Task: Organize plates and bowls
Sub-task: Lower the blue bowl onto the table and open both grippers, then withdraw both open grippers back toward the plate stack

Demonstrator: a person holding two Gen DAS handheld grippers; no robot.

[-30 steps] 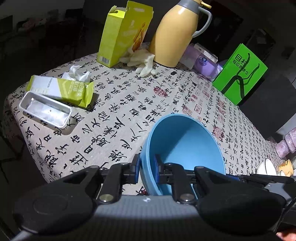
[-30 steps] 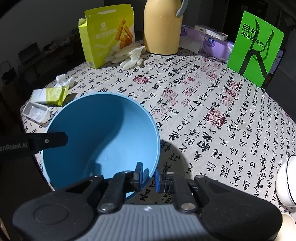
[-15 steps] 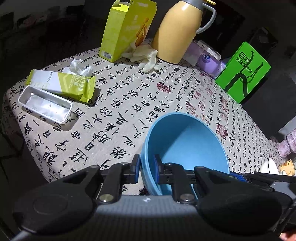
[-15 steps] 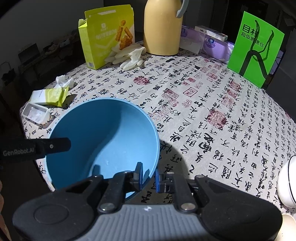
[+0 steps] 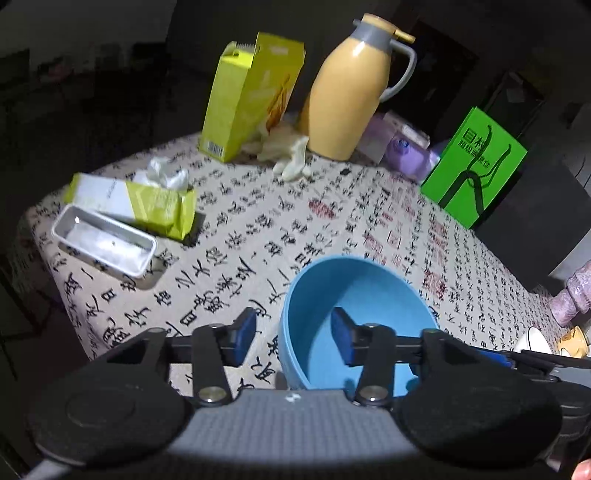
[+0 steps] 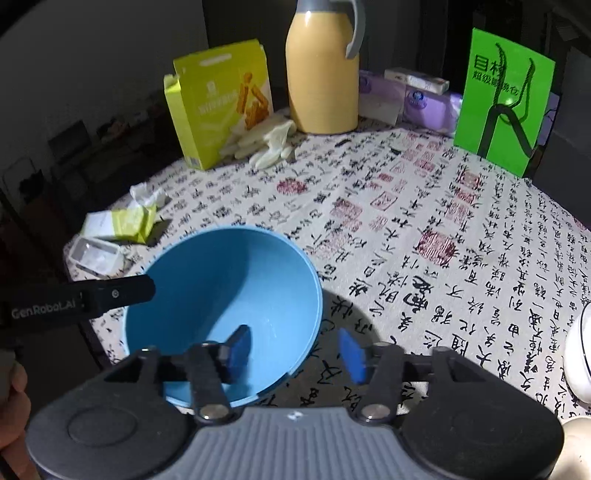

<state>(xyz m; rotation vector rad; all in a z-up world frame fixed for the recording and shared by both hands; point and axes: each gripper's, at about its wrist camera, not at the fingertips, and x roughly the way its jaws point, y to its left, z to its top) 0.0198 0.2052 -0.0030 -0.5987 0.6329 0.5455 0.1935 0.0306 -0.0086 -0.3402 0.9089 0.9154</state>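
Both the left gripper (image 5: 293, 332) and right gripper (image 6: 293, 350) gape wide, straddling the blue bowl's (image 6: 221, 288) rim (untouched).

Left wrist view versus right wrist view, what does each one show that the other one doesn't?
Only the left wrist view shows the thermos lid and spout and a yellow cup at far right. Only the right wrist view shows the left gripper's branded finger reaching over the bowl rim. Both share the blue bowl, open jaws straddling its rim, green sign, yellow box, gloves and metal tray.
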